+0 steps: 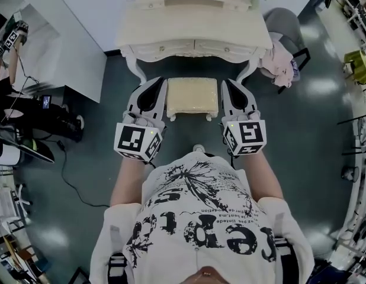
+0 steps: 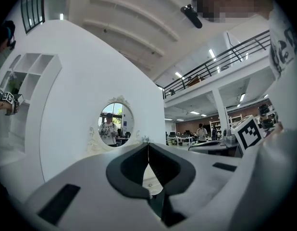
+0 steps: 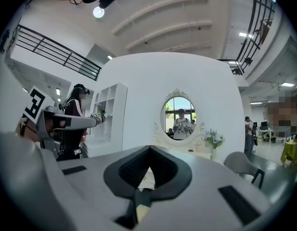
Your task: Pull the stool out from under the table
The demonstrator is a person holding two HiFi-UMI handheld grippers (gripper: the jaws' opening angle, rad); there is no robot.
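The cream cushioned stool (image 1: 192, 97) stands on the dark floor just in front of the white dressing table (image 1: 195, 43), its far edge near the table's front. My left gripper (image 1: 159, 81) hangs close beside the stool's left side, and my right gripper (image 1: 227, 82) beside its right side. Both are shut, tips together, with nothing between the jaws. In the left gripper view the left gripper (image 2: 148, 145) points at the oval mirror (image 2: 114, 124). The right gripper (image 3: 149, 148) faces the same mirror (image 3: 179, 118) in its own view. Whether either gripper touches the stool I cannot tell.
A grey chair (image 1: 283, 25) with pink cloth (image 1: 279, 64) stands right of the table. A white shelf unit (image 1: 53, 46) is at the left, with dark gear and a cable (image 1: 67, 176) on the floor. Another person (image 3: 74, 124) stands at the left.
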